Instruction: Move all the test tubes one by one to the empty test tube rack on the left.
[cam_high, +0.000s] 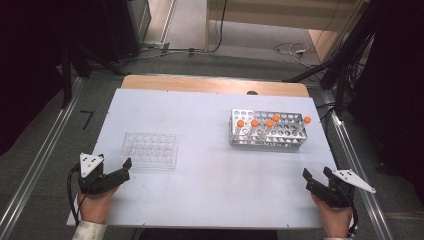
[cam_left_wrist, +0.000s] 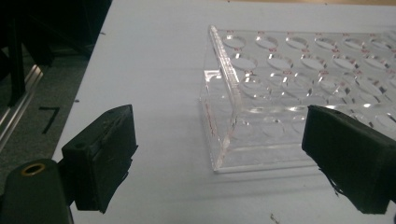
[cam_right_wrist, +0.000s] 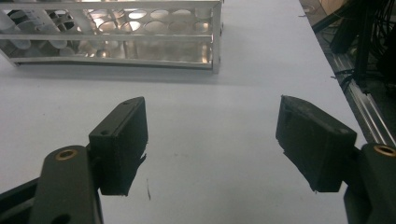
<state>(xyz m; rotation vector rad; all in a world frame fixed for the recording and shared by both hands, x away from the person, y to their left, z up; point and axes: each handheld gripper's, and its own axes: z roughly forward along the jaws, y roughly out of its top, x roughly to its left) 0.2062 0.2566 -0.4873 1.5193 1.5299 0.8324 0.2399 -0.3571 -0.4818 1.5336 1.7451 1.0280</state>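
Surface (cam_high: 210, 165), a pale sheet, carries everything, and both tools rest at its near edge, well apart from each other.

Ahead of the right tool (cam_high: 315, 176) and a little toward the left tool stands a metal rack (cam_high: 267, 137) with rows of round holes. In the right gripper view the same rack (cam_right_wrist: 140, 46) sits well beyond the jaw tips, its near corner post roughly straight ahead of the gap between the jaws. Five tubes with orange caps (cam_high: 255, 123) stand upright in the rack, four clustered in its half nearer the left tool and one at the far corner on the other end.

Just ahead of the left tool (cam_high: 114, 165) lies a clear plastic rack (cam_high: 150, 150), flat and low, its top pierced with rows of empty holes. In the left gripper view this clear rack (cam_left_wrist: 280, 93) is near, with its corner between the two jaws' lines and most of its body stretching off behind the right-hand jaw; neither jaw touches it.

The left tool is held by a hand (cam_high: 95, 202) in a pale sleeve, and its jaws stand wide apart with nothing between them. The right tool, held by the other hand (cam_high: 336, 220), likewise has its jaws spread wide and bare surface between them.
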